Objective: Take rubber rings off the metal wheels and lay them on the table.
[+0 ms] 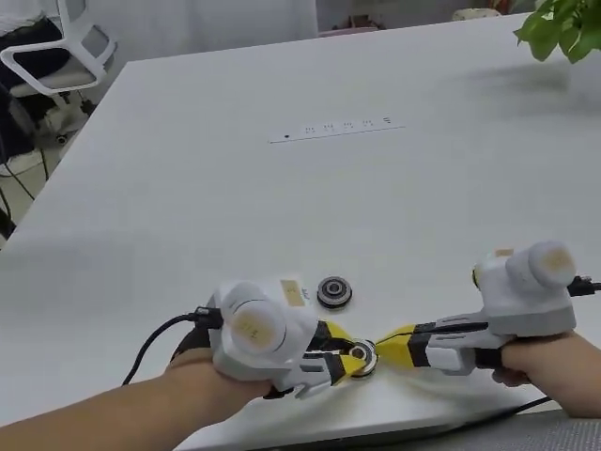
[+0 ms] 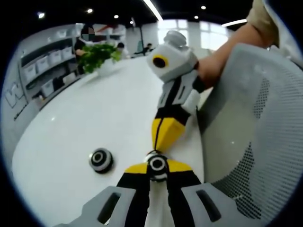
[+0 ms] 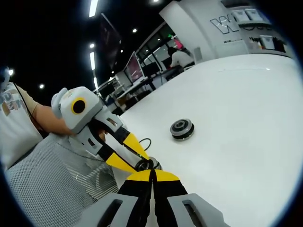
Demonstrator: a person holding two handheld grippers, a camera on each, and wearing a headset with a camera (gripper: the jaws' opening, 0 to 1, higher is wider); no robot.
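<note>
Lower centre of head view: left gripper (image 2: 156,168) clamped on wheel (image 1: 362,357), near table (image 1: 282,207) front edge. Right gripper (image 3: 152,176) jaws closed tip-to-tip at its rim; can't tell if ring (image 1: 372,364) is caught. Step looks like peeling; next needs an outward pull. Disc, no long axis, hub up. Second wheel (image 1: 334,291) flat, just above.

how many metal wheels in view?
2. One wheel lies on the table beyond the grippers; the second wheel is clamped in the left gripper, with the shut right gripper at it. None seem hidden.
</note>
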